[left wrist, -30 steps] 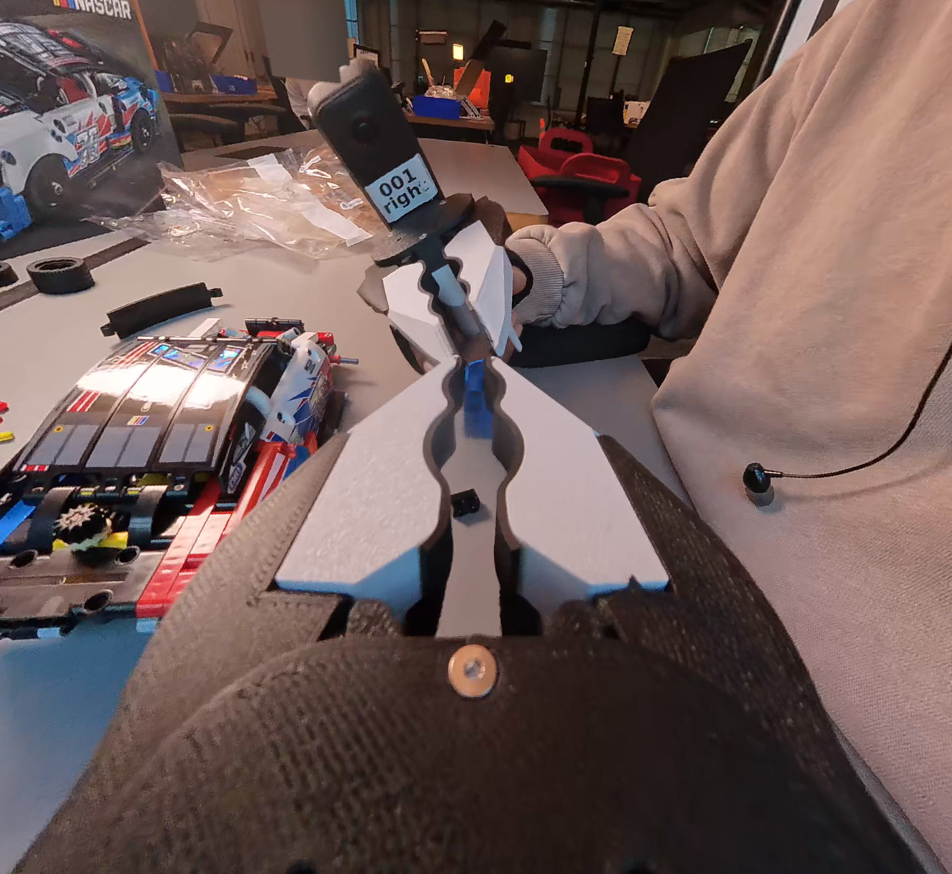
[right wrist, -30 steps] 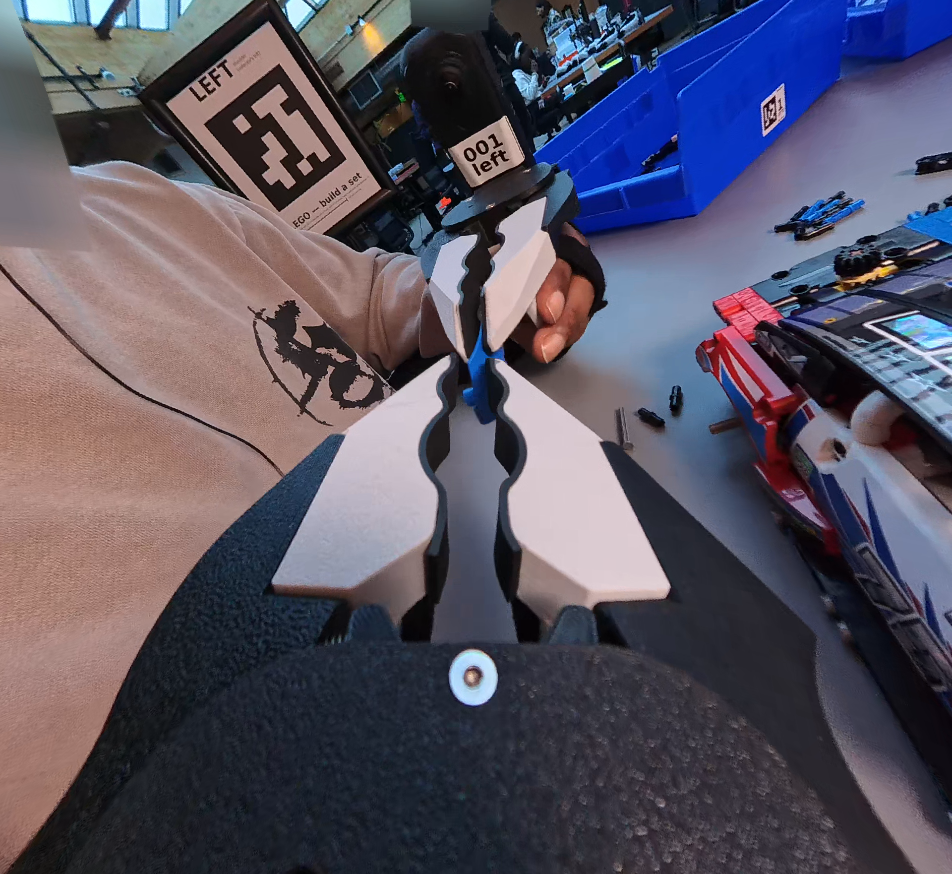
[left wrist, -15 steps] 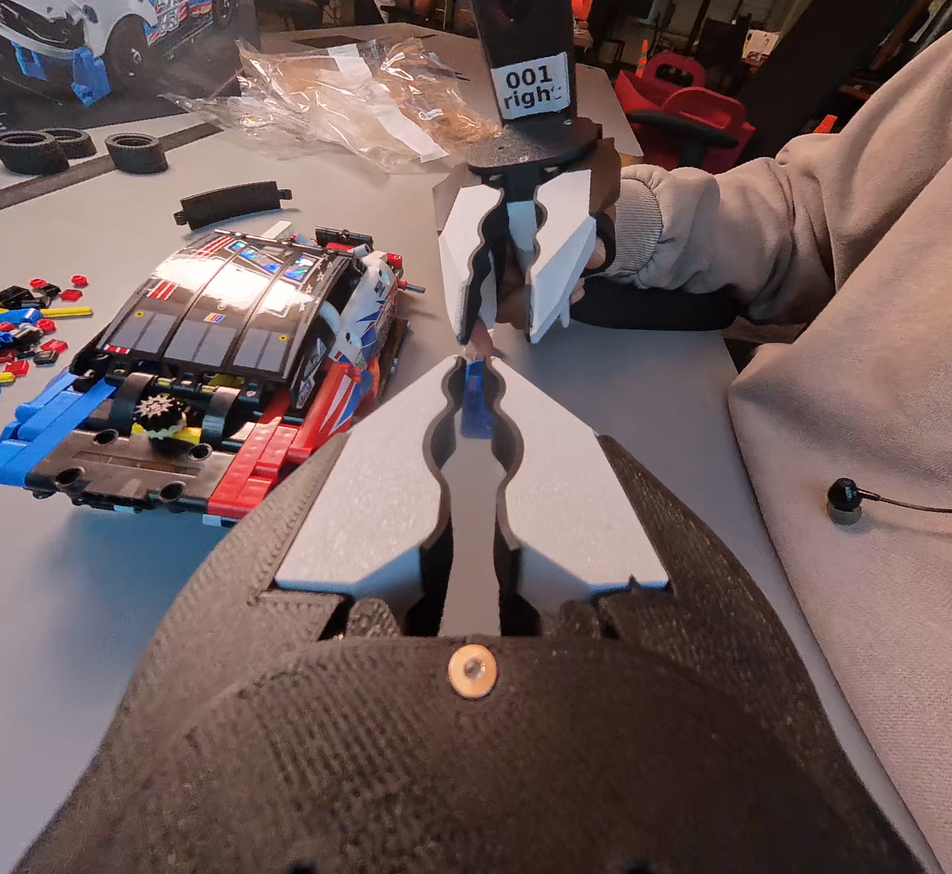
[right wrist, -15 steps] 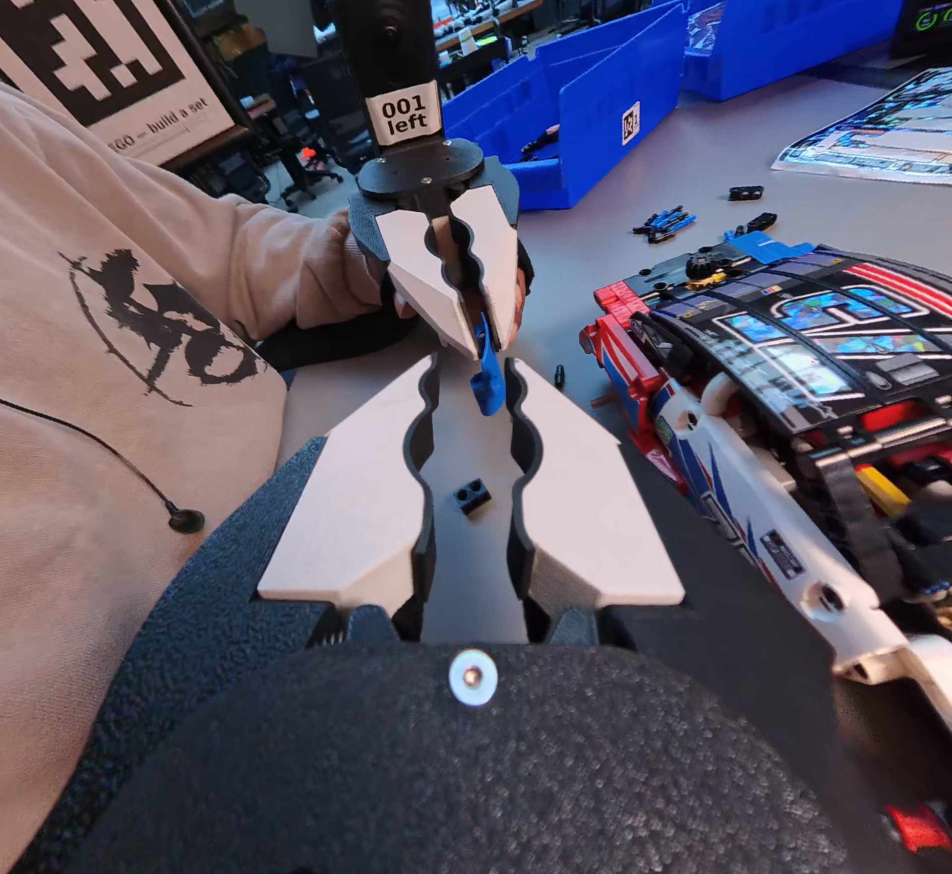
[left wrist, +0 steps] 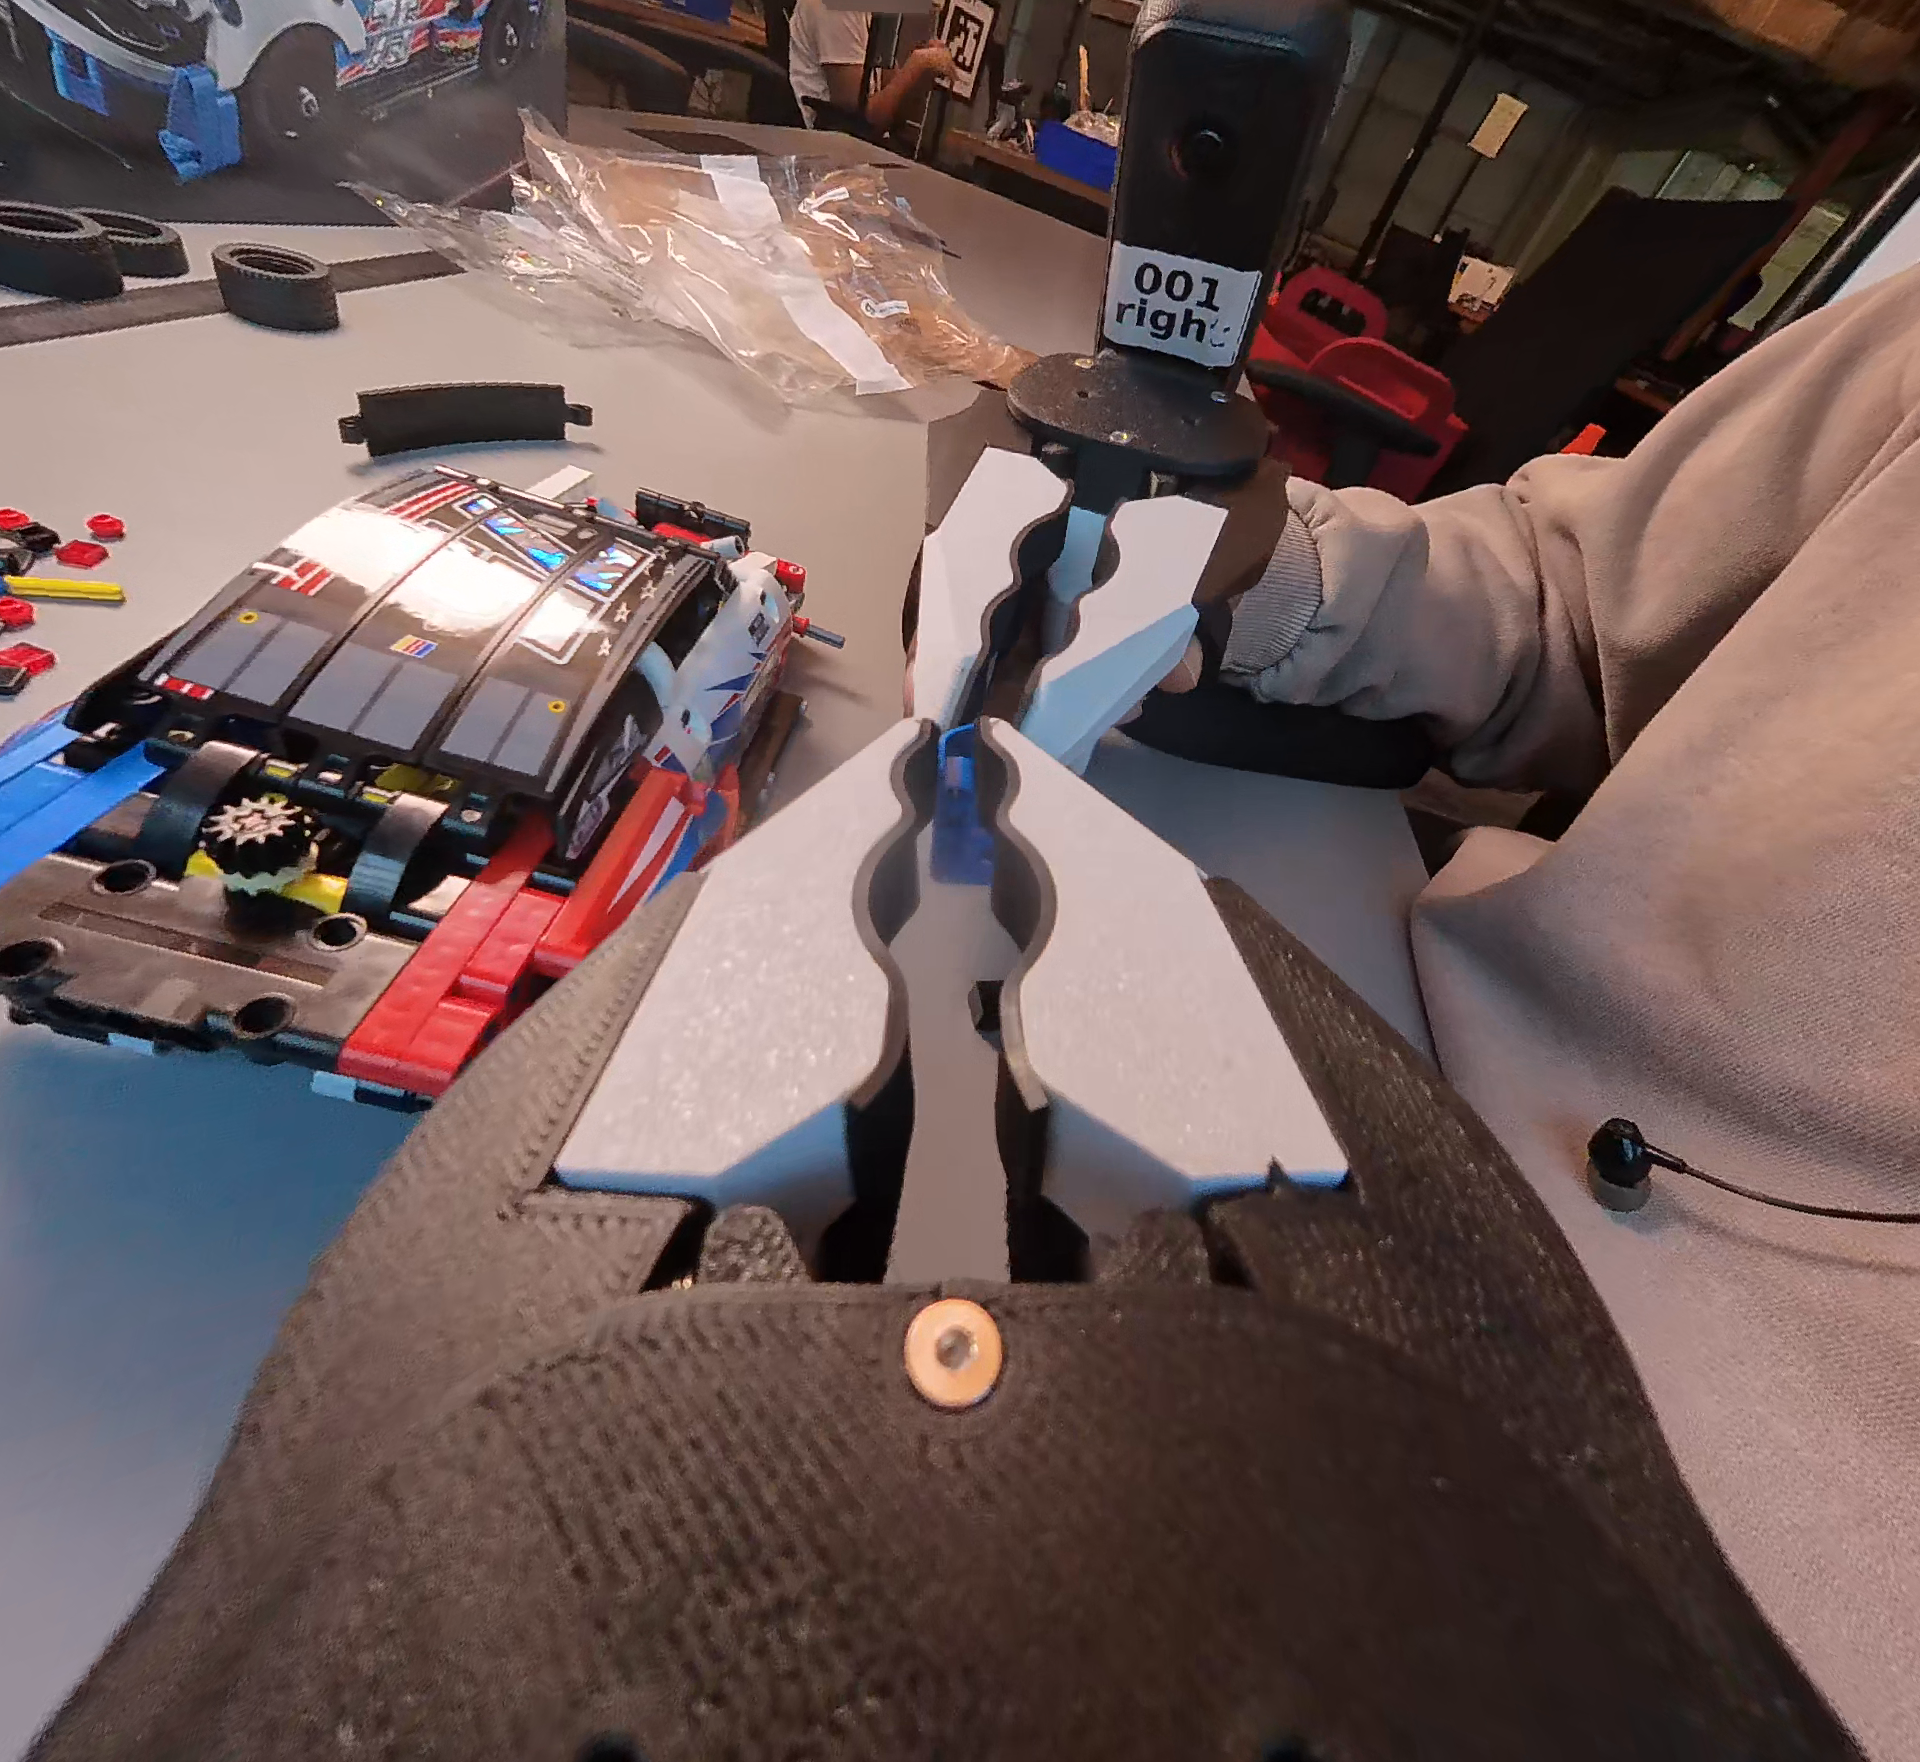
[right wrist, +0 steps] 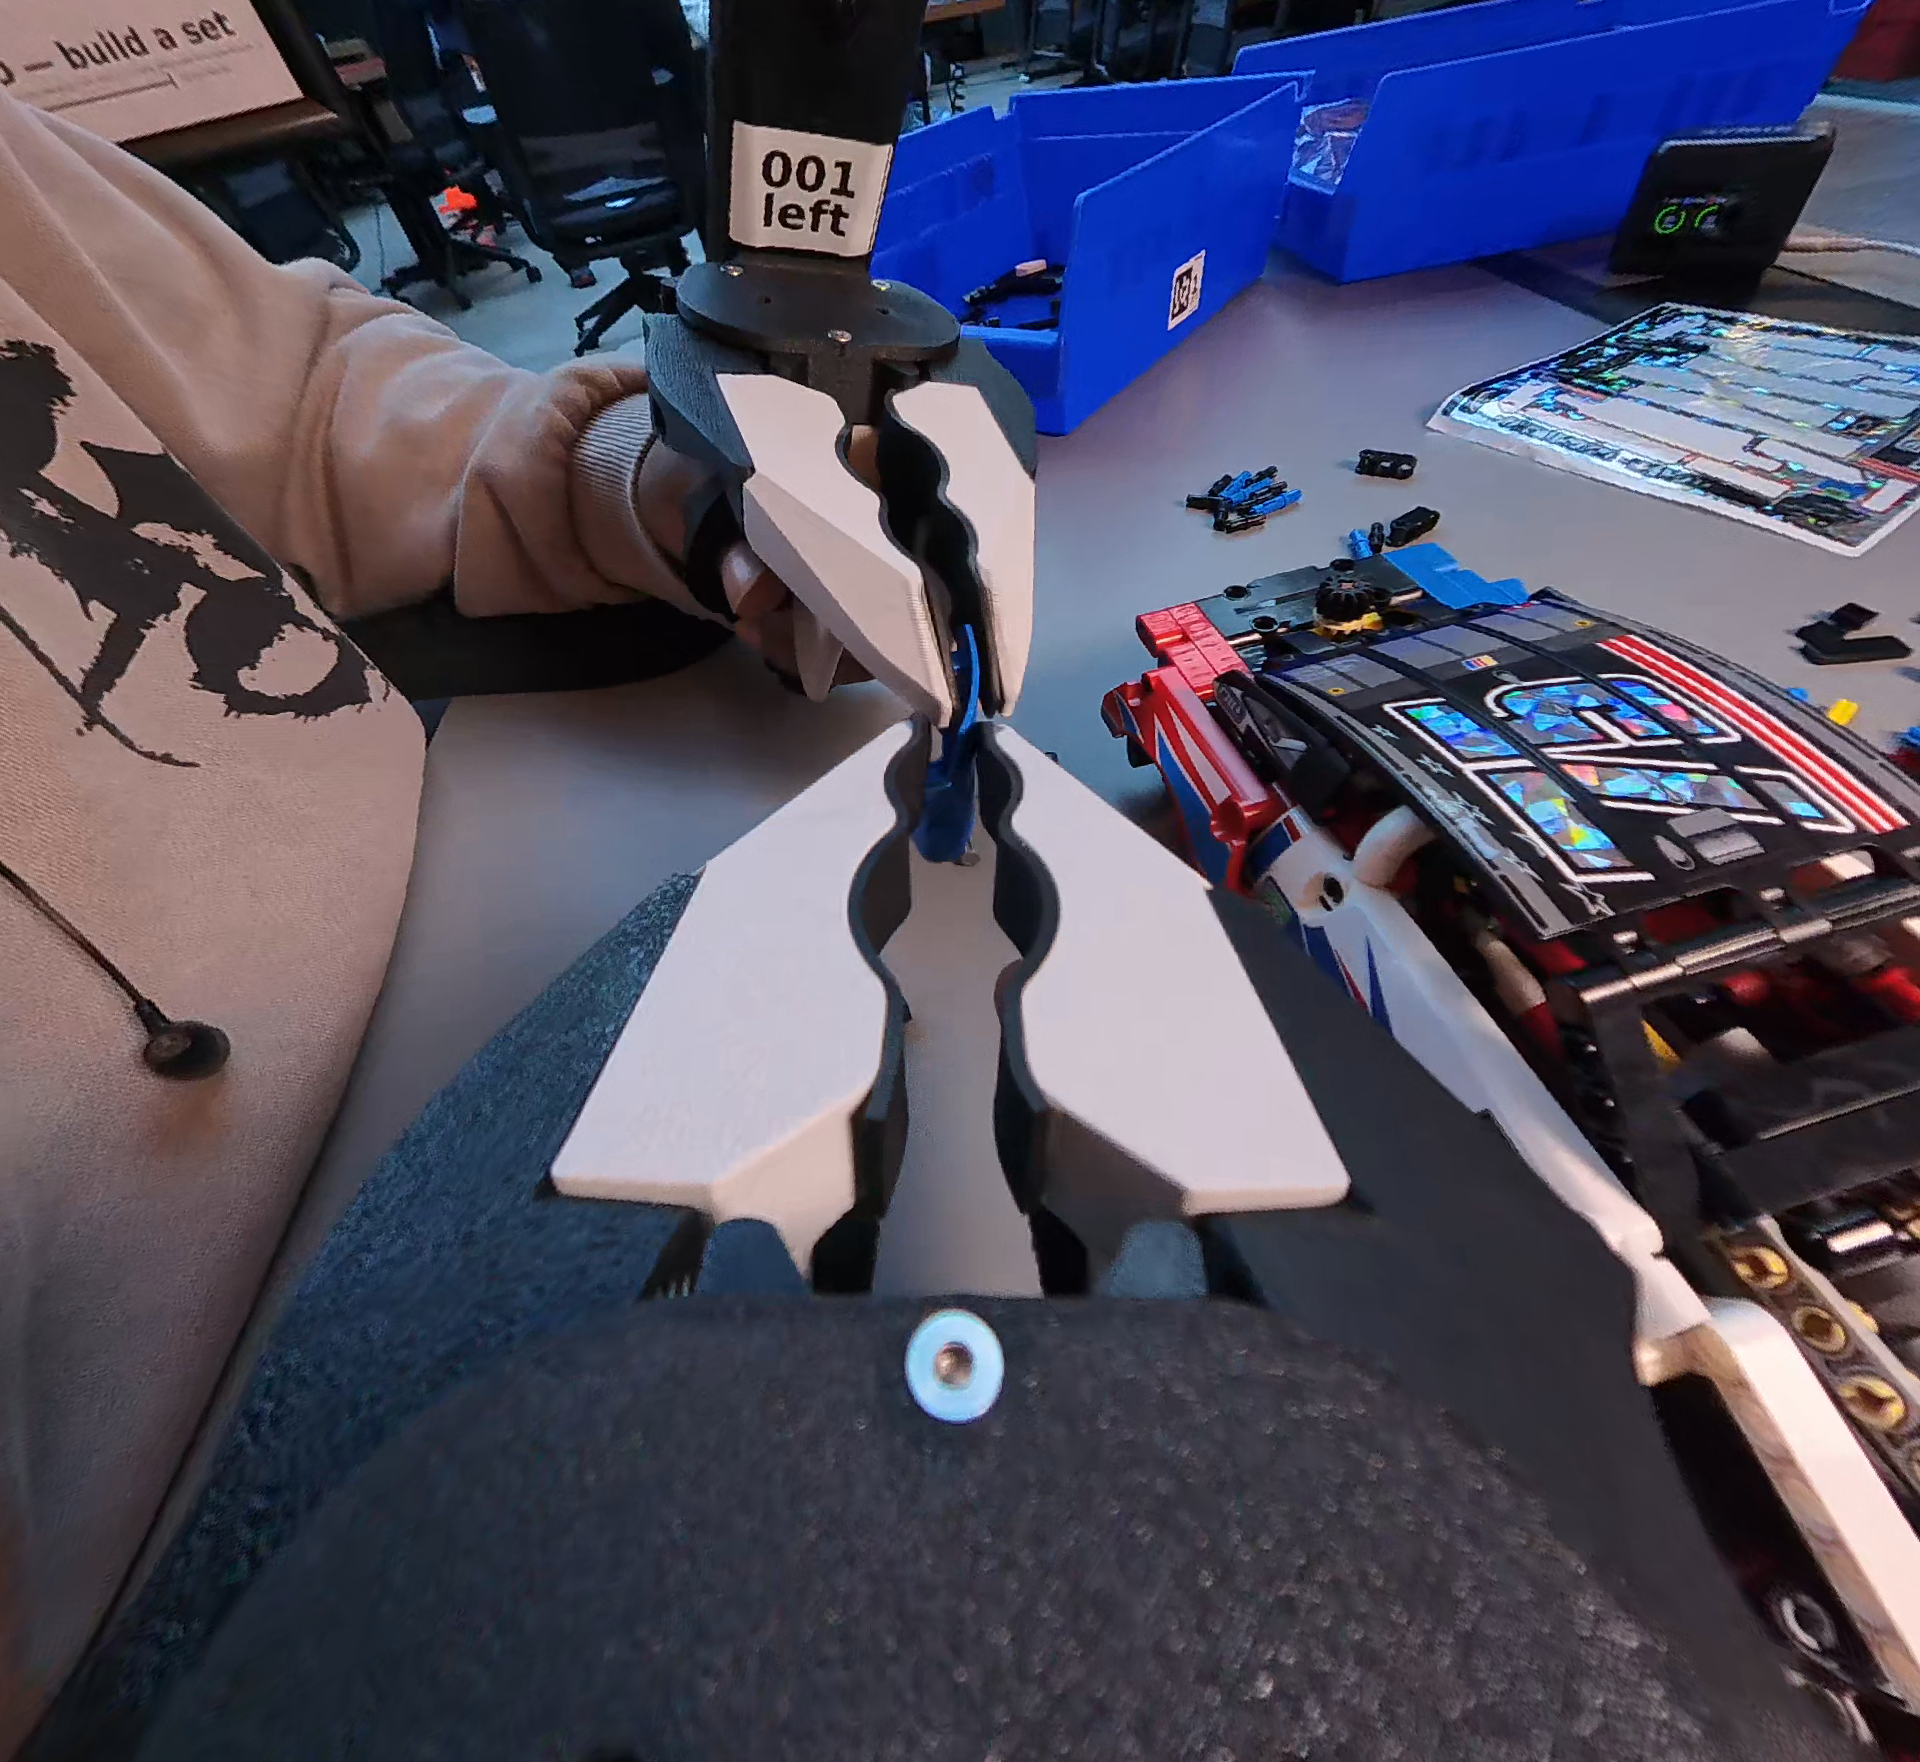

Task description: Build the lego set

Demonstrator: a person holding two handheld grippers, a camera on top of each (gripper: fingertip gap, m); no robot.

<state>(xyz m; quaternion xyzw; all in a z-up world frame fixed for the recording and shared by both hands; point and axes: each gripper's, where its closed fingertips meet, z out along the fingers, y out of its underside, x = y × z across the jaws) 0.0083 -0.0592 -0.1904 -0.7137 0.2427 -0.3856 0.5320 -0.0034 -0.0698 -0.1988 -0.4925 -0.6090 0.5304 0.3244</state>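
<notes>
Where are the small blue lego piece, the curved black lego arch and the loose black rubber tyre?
Small blue lego piece (left wrist: 961, 819), left wrist view: its face.
Curved black lego arch (left wrist: 462, 416), left wrist view: mid-span.
Loose black rubber tyre (left wrist: 275, 289), left wrist view: tread wall.

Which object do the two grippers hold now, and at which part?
A small blue piece: left gripper pinches one end; right gripper closes around the other.

Each pair of tongs, the left tongs and the right tongs, is formed of pale wedge fingers with wavy black inner edges on a textured black body fastened by a silver screw at 6 o'clock. A beige sweatshirt with black print and ribbed cuffs is worn.
</notes>
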